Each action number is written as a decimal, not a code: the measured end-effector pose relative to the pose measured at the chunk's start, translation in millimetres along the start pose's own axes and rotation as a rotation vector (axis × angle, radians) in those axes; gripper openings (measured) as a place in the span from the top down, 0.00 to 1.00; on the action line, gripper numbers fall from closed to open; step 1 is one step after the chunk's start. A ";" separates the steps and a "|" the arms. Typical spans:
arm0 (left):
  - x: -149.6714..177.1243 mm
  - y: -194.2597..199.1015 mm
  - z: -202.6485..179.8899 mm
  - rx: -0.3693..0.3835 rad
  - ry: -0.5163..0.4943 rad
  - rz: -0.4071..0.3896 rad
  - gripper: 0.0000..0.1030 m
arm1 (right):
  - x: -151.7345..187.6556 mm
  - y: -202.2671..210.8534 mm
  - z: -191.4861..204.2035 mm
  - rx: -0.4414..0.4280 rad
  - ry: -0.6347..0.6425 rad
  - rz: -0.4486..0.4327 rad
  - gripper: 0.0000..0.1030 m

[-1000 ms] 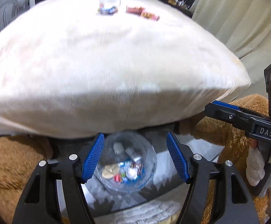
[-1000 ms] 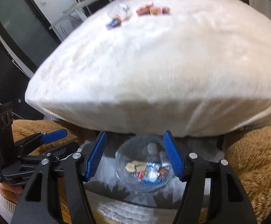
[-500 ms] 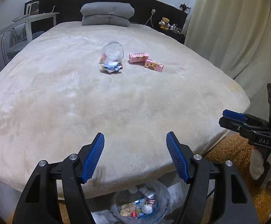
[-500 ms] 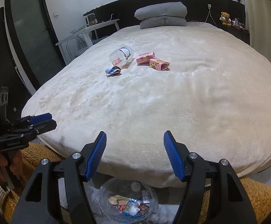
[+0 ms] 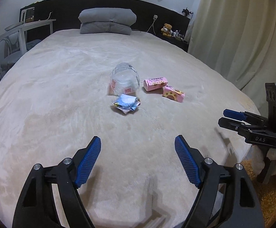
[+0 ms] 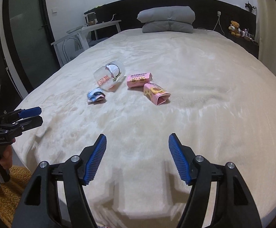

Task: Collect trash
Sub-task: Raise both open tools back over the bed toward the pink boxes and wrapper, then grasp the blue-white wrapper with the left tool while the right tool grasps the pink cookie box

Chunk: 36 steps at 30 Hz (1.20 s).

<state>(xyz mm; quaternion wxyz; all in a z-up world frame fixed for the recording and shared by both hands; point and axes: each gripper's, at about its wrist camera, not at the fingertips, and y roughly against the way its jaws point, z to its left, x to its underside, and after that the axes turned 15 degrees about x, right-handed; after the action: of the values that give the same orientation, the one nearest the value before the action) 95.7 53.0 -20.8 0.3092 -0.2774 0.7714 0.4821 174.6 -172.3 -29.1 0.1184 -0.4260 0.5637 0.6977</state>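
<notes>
Trash lies in the middle of the beige bed (image 5: 62,95): a clear plastic container on its side (image 5: 124,79) (image 6: 108,77), a crumpled blue wrapper (image 5: 126,104) (image 6: 95,96), and two pink boxes (image 5: 155,81) (image 5: 173,93) (image 6: 139,79) (image 6: 156,94). My left gripper (image 5: 138,148) is open and empty above the bed's near edge. My right gripper (image 6: 137,144) is open and empty, beside it on the right. Each shows in the other's view (image 5: 227,117) (image 6: 34,115).
Grey folded pillows (image 5: 107,21) lie at the head of the bed against a dark headboard. A white desk and chair (image 5: 20,36) stand left, curtains (image 5: 242,38) right. A brown fuzzy rug (image 5: 267,195) lies on the floor.
Both grippers rose from floor level, where a clear bowl of trash sat between the fingers, to above the bed. The bowl has dropped out of view and the trash on the bed looks nearer.
</notes>
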 end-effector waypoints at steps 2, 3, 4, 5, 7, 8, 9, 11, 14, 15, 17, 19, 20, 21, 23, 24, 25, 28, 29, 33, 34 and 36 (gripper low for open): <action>-8.3 -9.2 6.0 -0.006 -0.013 0.005 0.24 | -10.3 -15.0 -3.0 0.013 0.009 -0.001 0.33; -12.3 -14.7 9.8 -0.003 -0.018 0.010 0.24 | -14.8 -22.2 -5.0 0.015 0.008 0.002 0.33; -15.3 -19.4 13.4 0.000 -0.020 0.016 0.24 | -19.2 -29.5 -6.8 0.015 0.006 0.006 0.31; -18.0 -25.4 17.1 -0.002 -0.023 0.023 0.24 | -22.5 -35.8 -8.4 0.013 0.005 0.005 0.25; -22.5 -37.4 24.0 -0.001 -0.029 0.038 0.24 | -29.5 -48.4 -9.9 0.013 0.011 0.006 0.21; -24.4 -43.2 27.2 0.002 -0.033 0.045 0.24 | -32.8 -55.4 -10.3 0.015 0.014 0.010 0.20; -26.4 -48.8 30.4 0.004 -0.037 0.052 0.24 | -36.3 -62.6 -11.1 0.018 0.016 0.013 0.20; -29.4 -60.4 38.2 0.005 -0.040 0.065 0.24 | -41.0 -75.3 -12.0 0.021 0.020 0.019 0.20; -35.0 -75.9 50.7 0.003 -0.027 0.078 0.24 | -49.3 -96.9 -14.6 0.012 0.016 0.038 0.20; -36.9 -80.6 54.8 0.001 -0.018 0.081 0.24 | -52.5 -102.4 -15.2 0.014 0.016 0.038 0.20; -41.1 -87.4 61.0 0.006 -0.007 0.085 0.24 | -58.3 -112.5 -16.2 0.001 0.016 0.040 0.20; -44.7 -94.1 62.1 0.014 -0.017 0.087 0.24 | -64.5 -122.0 -15.8 -0.021 0.027 0.044 0.20; -46.7 -97.4 62.6 0.023 -0.024 0.088 0.24 | -67.1 -126.1 -15.2 -0.035 0.034 0.050 0.20; -48.5 -100.4 62.3 0.033 -0.032 0.090 0.24 | -68.9 -129.3 -13.8 -0.046 0.047 0.058 0.20; -51.0 -107.3 60.8 0.041 -0.052 0.099 0.24 | -72.6 -136.4 -10.3 -0.057 0.077 0.074 0.20; -52.0 -110.4 60.6 0.046 -0.064 0.103 0.24 | -74.4 -139.9 -8.6 -0.054 0.087 0.084 0.20; -52.6 -113.0 61.2 0.047 -0.071 0.108 0.24 | -76.0 -142.9 -7.1 -0.052 0.093 0.090 0.20; -52.4 -121.8 64.2 0.049 -0.079 0.128 0.24 | -80.5 -149.2 -3.7 -0.058 0.110 0.097 0.21; -51.5 -124.5 64.3 0.050 -0.085 0.137 0.24 | -81.2 -150.9 -3.1 -0.060 0.114 0.100 0.26; -50.5 -130.4 61.2 0.034 -0.107 0.154 0.28 | -82.0 -160.7 1.6 -0.057 0.145 0.118 0.36; -50.7 -131.1 61.2 0.028 -0.107 0.156 0.37 | -81.3 -163.6 3.0 -0.051 0.153 0.129 0.39; -51.1 -133.5 62.2 0.012 -0.101 0.164 0.43 | -79.9 -165.2 4.1 -0.037 0.162 0.134 0.52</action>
<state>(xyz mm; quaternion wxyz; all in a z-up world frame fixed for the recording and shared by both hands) 239.2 65.6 -80.6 0.3090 -0.1870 0.7779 0.5143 328.0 -87.8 -84.2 0.0175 -0.4445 0.5856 0.6776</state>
